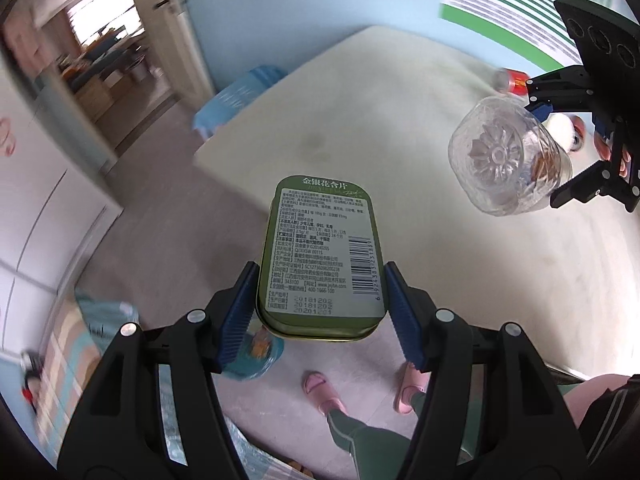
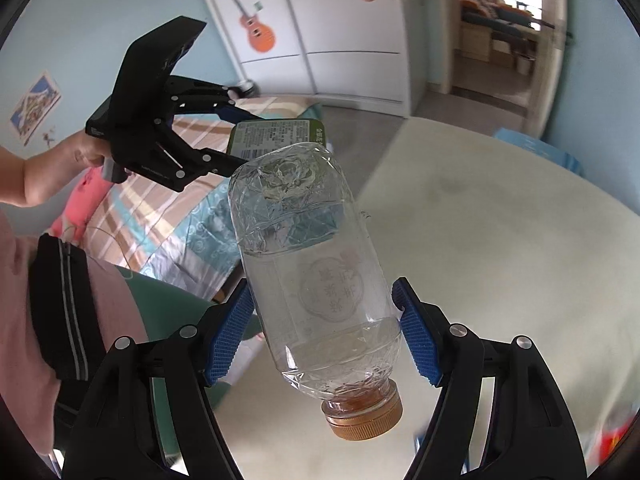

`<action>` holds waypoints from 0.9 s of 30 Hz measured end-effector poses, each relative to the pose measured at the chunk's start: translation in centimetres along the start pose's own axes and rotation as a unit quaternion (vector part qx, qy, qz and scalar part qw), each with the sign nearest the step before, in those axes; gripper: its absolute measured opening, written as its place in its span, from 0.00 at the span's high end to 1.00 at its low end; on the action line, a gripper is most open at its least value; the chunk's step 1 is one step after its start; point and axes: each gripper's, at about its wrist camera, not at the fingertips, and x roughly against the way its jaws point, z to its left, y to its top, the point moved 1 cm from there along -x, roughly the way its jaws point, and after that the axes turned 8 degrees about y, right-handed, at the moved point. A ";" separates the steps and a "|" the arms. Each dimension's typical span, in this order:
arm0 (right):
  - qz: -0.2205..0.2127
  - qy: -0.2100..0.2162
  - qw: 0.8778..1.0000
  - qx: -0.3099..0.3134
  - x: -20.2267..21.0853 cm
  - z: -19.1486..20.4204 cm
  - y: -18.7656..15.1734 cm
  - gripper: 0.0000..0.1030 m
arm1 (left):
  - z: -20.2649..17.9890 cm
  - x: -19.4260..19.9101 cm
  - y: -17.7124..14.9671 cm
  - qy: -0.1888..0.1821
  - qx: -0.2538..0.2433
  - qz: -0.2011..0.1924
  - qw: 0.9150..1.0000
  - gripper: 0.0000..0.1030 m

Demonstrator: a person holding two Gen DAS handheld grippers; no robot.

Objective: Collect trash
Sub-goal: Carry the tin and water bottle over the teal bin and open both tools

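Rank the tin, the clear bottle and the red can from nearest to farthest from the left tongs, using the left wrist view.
1. Tin: clamped in the left tongs.
2. Bottle: upper right, in the right tongs.
3. Red can: far right on the table.

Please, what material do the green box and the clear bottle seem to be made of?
Box: probably thin metal, a tin, with glossy green paint, a rolled rim and a printed label. Bottle: clear thin plastic with moulded facets and a petal-shaped base; its brown cap looks like ribbed plastic.
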 end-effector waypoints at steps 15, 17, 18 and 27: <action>0.037 0.065 0.997 -0.036 -25.1 0.0 19.0 0.31 | 21.0 -9.3 -10.6 -0.004 0.093 0.098 0.991 0.42; 0.047 0.063 0.996 -0.051 -28.8 -0.3 20.0 0.31 | 23.4 -11.6 -12.4 -0.009 0.105 0.118 0.987 0.42; 0.052 0.061 0.995 -0.057 -30.5 -0.6 20.3 0.31 | 24.2 -12.7 -13.1 -0.012 0.109 0.128 0.986 0.42; 0.133 0.073 0.979 -0.133 -48.6 -7.0 15.7 0.31 | 27.4 -27.8 -20.6 -0.048 0.149 0.187 0.970 0.42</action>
